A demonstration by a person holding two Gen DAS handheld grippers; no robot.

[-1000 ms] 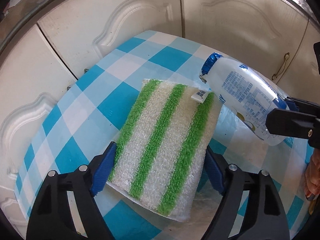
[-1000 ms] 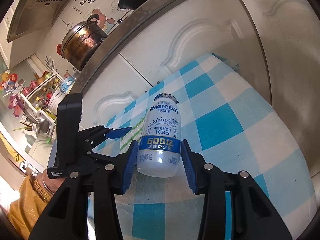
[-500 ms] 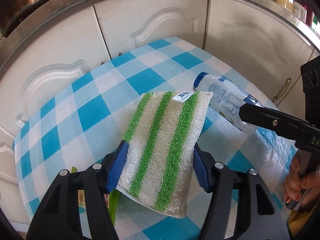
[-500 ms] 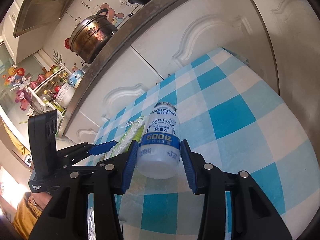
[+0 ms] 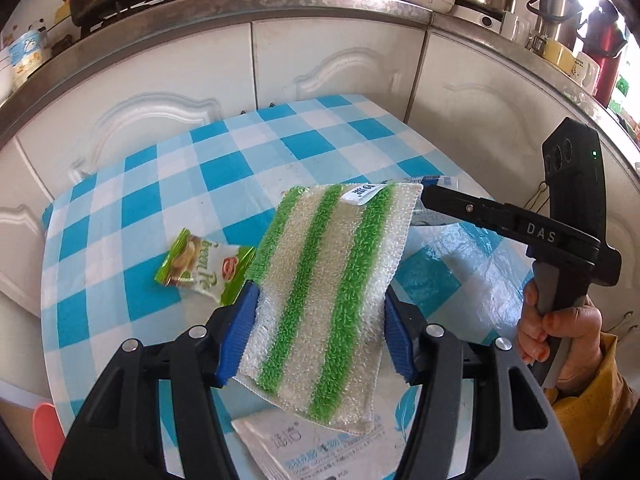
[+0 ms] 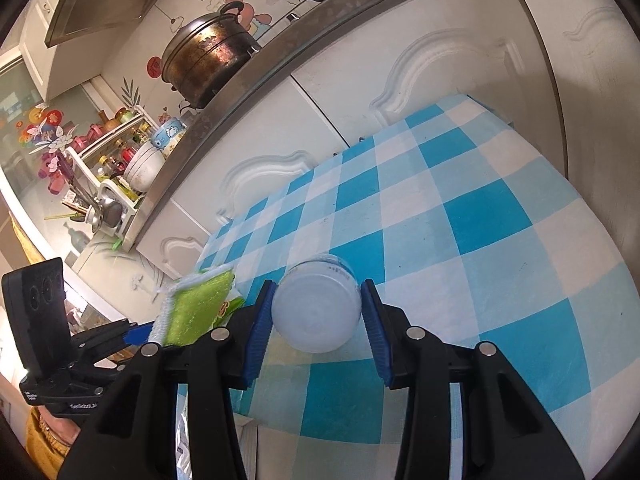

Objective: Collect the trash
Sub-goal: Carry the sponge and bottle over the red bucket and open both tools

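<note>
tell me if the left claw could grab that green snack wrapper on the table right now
Probably not yet. The left claw is shut on the striped sponge, so its jaws are full. The wrapper lies uncovered on the tablecloth just beside it, within easy reach once the sponge is dropped.

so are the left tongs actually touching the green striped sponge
Touching. The left wrist view shows both blue pads of the left tongs pressed into the edges of the green striped sponge, which is lifted clear of the checked tablecloth.

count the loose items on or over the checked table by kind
Striped sponge cloth: 1
White plastic bottle: 1
Green snack wrapper: 1
Tissue pack: 1
Total: 4
</note>
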